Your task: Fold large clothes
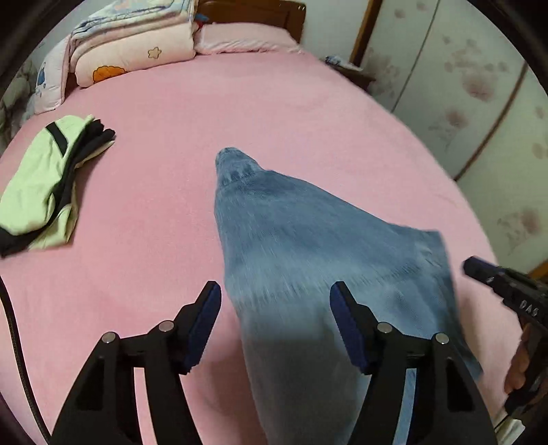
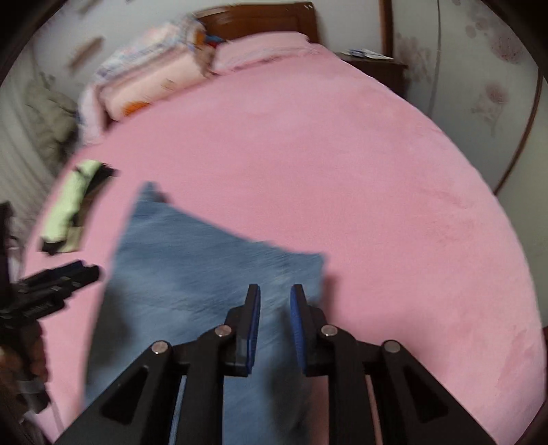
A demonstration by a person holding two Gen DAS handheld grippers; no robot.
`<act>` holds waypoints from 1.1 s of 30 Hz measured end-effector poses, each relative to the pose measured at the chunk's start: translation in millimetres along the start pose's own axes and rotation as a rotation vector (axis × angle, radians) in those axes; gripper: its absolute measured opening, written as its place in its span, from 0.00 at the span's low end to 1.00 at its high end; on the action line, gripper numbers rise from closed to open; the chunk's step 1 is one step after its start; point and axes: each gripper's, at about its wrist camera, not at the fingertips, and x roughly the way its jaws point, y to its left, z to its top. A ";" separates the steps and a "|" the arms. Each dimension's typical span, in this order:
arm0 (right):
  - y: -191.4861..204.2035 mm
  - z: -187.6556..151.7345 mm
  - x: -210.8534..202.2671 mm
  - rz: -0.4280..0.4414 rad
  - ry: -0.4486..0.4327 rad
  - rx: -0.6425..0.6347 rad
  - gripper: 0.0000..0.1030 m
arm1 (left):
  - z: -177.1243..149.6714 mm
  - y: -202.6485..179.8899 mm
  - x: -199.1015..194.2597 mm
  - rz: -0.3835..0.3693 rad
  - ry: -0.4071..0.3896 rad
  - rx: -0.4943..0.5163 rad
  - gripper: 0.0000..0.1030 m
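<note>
A wide bed [image 1: 274,113] under a pink sheet fills the room, beside pale floral wardrobe doors [image 1: 479,85]. Blue jeans [image 1: 301,260] lie along its near middle. Folded quilts [image 1: 137,44] and a pillow [image 1: 246,39] sit by the headboard; a green-and-black garment [image 1: 41,185] lies left. Left gripper [image 1: 275,301] jaws stand released over the denim; right gripper [image 2: 275,301] jaws narrow, gripping nothing.

Two wrist fisheyes, each looking forward and steeply down along own fingers.

Left view close above jeans [image 1: 308,246] on pink bed [image 1: 171,191], facing headboard [image 1: 253,10]; right view likewise, set further right. Shared: jeans [image 2: 191,274], bed [image 2: 342,171], green garment pile [image 1: 41,191], pillows, each other's gripper at frame edge.
</note>
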 end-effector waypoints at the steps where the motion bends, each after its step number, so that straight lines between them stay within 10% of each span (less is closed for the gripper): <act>1: 7.3 -8.5 -6.0 0.029 0.004 -0.005 0.17 | -11.8 -1.4 -9.1 -0.025 0.001 -0.003 0.60; 6: 37.9 -65.9 -19.9 0.055 0.058 -0.084 0.17 | -77.9 -23.2 -24.0 -0.036 0.064 0.022 0.30; 19: 13.0 -122.1 -11.0 -0.129 0.141 -0.174 0.09 | -108.2 -13.8 -14.3 0.032 0.076 0.032 0.31; 30: 17.4 -102.5 -51.2 -0.054 0.155 -0.071 0.14 | -97.0 -18.8 -46.6 0.103 0.126 -0.047 0.85; 33: 21.5 -99.5 -61.1 -0.039 0.168 -0.051 0.30 | -91.4 -21.7 -63.0 0.116 0.115 -0.070 0.91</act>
